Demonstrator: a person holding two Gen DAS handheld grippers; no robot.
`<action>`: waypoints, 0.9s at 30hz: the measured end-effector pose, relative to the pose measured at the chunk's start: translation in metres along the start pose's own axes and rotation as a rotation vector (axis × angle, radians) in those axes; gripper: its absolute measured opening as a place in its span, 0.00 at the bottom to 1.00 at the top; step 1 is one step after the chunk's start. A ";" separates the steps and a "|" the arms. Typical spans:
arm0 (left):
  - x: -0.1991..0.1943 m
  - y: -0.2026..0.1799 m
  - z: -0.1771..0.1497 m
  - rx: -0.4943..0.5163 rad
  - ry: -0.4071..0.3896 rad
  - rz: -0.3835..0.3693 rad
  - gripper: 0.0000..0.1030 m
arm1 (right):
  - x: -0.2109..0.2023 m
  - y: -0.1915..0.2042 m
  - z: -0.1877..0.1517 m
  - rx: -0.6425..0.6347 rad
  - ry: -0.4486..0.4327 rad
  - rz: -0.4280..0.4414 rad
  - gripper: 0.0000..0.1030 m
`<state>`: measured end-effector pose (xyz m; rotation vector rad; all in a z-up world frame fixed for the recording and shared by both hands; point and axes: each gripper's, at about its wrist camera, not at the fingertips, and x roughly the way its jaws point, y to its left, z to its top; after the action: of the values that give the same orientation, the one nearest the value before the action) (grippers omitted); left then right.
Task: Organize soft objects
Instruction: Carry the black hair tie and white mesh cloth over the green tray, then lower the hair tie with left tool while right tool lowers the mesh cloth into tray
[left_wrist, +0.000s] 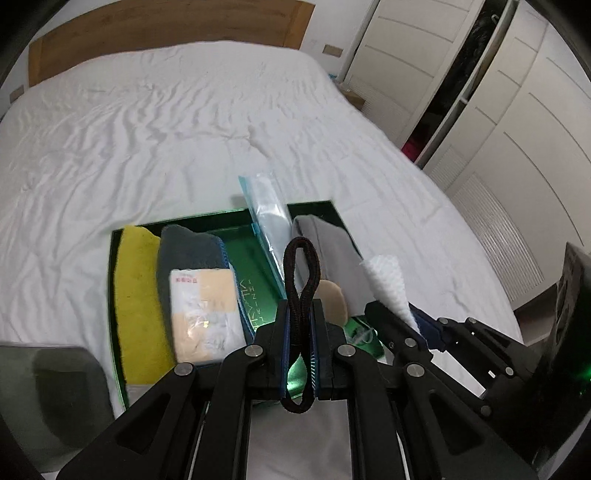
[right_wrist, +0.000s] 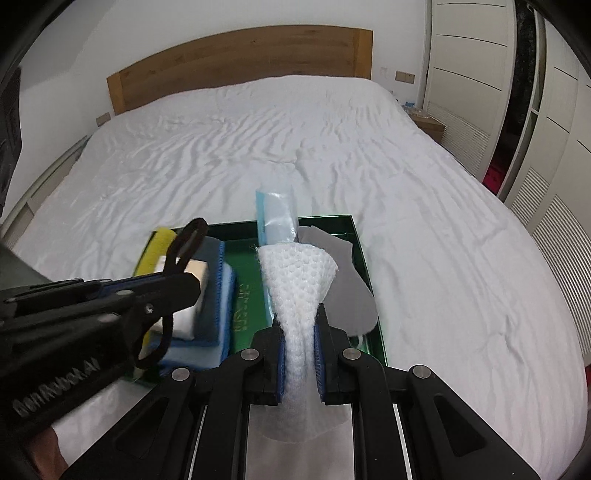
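My left gripper (left_wrist: 300, 317) is shut on a black elastic loop (left_wrist: 301, 273), which stands up between the pads over the green tray (left_wrist: 229, 218). Beside it, my right gripper (right_wrist: 300, 332) is shut on a white dimpled cloth (right_wrist: 299, 280) that fans out above the jaws. The tray lies on the bed and holds a yellow sponge (left_wrist: 136, 295), a dark grey cloth (left_wrist: 188, 251), a wrapped tissue pack (left_wrist: 203, 314), a clear zip bag (left_wrist: 267, 218), a light grey cloth (right_wrist: 347, 291) and a beige pad (left_wrist: 332, 295). The left gripper (right_wrist: 192, 286) with the loop (right_wrist: 184, 240) shows at the left of the right wrist view.
A white wrinkled bedsheet (right_wrist: 258, 147) stretches beyond the tray to a wooden headboard (right_wrist: 240, 62). White wardrobe doors (right_wrist: 469, 55) line the right side, with a small nightstand (right_wrist: 430, 125) by the bed. A person's hand (right_wrist: 44, 450) holds the left gripper.
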<state>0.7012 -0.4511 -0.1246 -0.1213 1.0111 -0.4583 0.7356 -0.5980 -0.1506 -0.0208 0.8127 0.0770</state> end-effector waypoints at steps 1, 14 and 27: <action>0.004 0.000 -0.001 0.002 0.003 0.013 0.07 | 0.007 0.000 0.001 -0.001 0.005 -0.002 0.11; 0.029 0.010 -0.002 -0.018 0.017 0.099 0.07 | 0.057 0.001 0.016 -0.048 0.037 -0.003 0.11; 0.024 0.011 0.004 -0.021 0.009 0.115 0.07 | 0.061 0.002 0.018 -0.046 0.044 -0.014 0.12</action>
<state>0.7190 -0.4524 -0.1448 -0.0789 1.0257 -0.3435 0.7906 -0.5917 -0.1826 -0.0723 0.8546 0.0823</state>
